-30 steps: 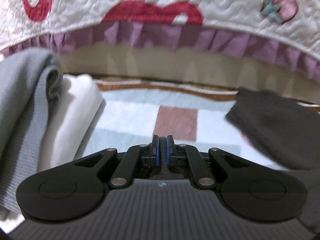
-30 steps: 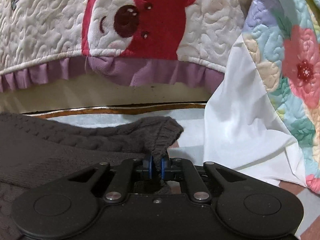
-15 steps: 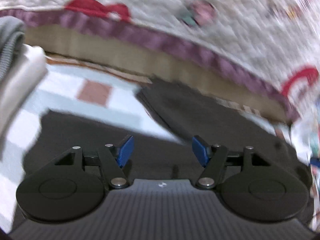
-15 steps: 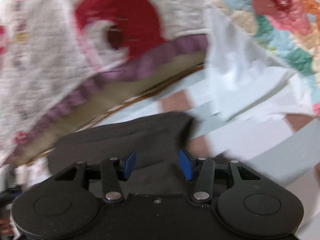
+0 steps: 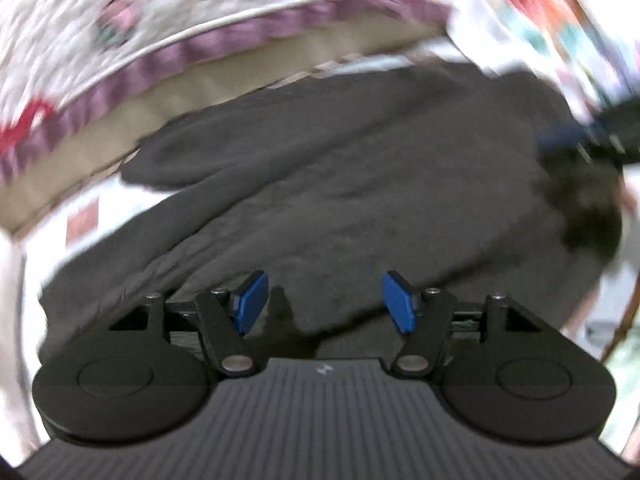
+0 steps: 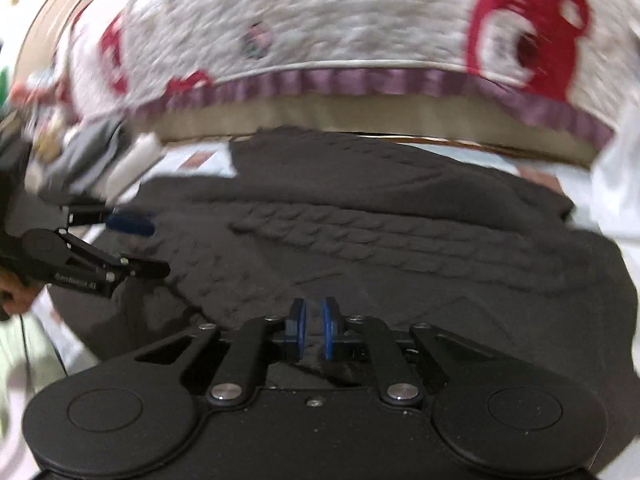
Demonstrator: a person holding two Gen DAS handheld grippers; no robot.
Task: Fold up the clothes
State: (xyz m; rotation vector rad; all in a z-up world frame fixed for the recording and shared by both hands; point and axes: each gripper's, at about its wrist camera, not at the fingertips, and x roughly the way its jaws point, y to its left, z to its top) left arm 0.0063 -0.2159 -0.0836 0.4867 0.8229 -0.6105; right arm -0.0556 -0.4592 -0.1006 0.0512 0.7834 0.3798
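Observation:
A dark grey cable-knit sweater lies spread flat on a checked mat, and it fills the middle of both views. My left gripper hovers over the sweater's near part, its blue pads wide apart with nothing between them. From the right wrist it shows at the left edge, over the sweater's left side. My right gripper is over the sweater's near edge. Its jaws are closing, a narrow gap remains and no fabric is between the pads. In the left wrist view it is a blurred shape at the far right.
A white quilt with red bear prints and a purple frill hangs along the far side. Folded grey and white clothes lie at the left, a white cloth at the right. The checked mat shows left of the sweater.
My right gripper let go of the sweater's edge, opened, then narrowed again. The left gripper went from shut to open and swung right over the sweater. Both views have rolled.

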